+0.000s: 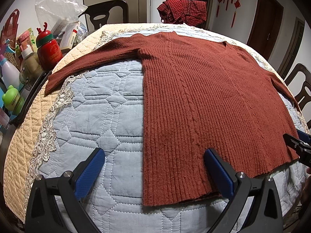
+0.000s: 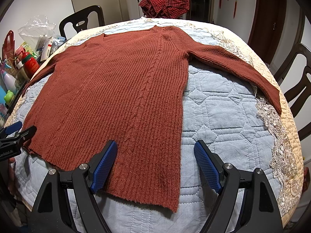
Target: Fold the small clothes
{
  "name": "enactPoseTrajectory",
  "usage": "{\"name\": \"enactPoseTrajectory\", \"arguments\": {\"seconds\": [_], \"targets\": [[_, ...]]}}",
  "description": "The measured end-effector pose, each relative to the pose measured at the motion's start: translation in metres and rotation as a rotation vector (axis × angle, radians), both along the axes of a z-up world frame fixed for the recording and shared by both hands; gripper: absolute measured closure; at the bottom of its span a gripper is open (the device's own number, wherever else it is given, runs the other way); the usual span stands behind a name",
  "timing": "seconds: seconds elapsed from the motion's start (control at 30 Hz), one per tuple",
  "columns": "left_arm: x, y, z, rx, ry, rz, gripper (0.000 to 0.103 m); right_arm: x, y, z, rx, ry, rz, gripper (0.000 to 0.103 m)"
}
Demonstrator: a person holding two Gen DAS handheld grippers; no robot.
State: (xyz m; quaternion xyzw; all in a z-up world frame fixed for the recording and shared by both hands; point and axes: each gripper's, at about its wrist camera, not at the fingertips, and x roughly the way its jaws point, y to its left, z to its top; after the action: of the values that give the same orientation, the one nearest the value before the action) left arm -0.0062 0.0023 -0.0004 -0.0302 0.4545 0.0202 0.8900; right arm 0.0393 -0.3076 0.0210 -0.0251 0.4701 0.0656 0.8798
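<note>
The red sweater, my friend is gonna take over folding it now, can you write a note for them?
Left gripper: open, holding nothing, at the sweater's bottom left corner.
Right gripper: open, holding nothing, at the bottom right corner.
The sweater lies flat on the blue quilt, front up, neck away from you, both sleeves spread out sideways.
A red checked cloth is bunched at the far edge of the table.
Done: the sweater is laid out.
Left: all the folds, none made yet. Probably start with the sleeves.
</note>
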Motion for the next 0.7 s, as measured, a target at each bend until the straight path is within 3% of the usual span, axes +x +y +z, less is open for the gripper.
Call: {"name": "enactPoseTrajectory", "arguments": {"seconds": [0.7], "targets": [[0.0016,-0.0016,0.0031,0.003,0.004,0.001,0.000,0.0004,-0.0034,0.0029,0.021,0.000,-0.010,0.021]]}}
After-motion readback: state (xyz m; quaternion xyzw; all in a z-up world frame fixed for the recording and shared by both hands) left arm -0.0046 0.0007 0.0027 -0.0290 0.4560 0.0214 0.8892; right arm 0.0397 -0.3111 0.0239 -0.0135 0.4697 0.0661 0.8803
